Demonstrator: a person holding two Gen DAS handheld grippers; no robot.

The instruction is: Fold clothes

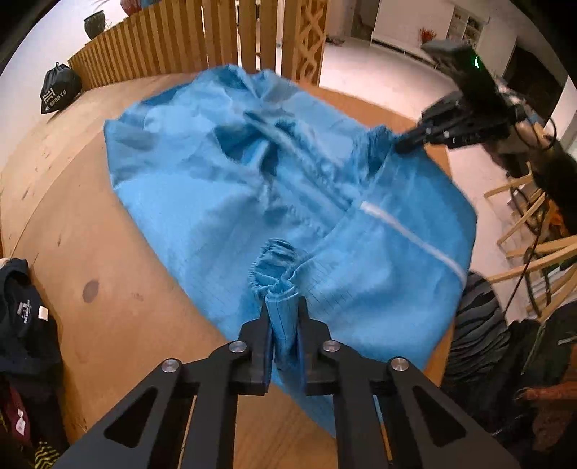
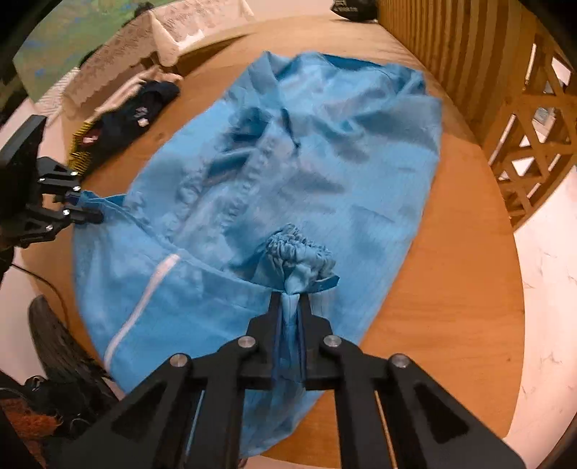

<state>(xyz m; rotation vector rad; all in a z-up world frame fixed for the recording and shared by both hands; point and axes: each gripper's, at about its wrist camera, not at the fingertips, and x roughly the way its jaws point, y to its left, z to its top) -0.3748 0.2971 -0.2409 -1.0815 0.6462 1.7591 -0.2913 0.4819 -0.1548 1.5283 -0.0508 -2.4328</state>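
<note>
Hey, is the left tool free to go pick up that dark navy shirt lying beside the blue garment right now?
Probably not yet. The left tool is shut on a bunched cuff of the blue garment, so it would have to let go first. The navy shirt itself lies uncovered on the wooden table, nothing blocking it.

A lived-in home, a dining or living area

A round wooden table [image 1: 72, 202] stands on pale marble-like floor [image 1: 378, 61]; a slatted wooden screen [image 1: 151, 43] runs at twelve o'clock; wooden chairs [image 1: 533, 231] at three; white shelving [image 1: 465, 25] at one; a lace-covered table [image 2: 119, 47] and a potted plant [image 1: 94, 22] at eleven.
</note>
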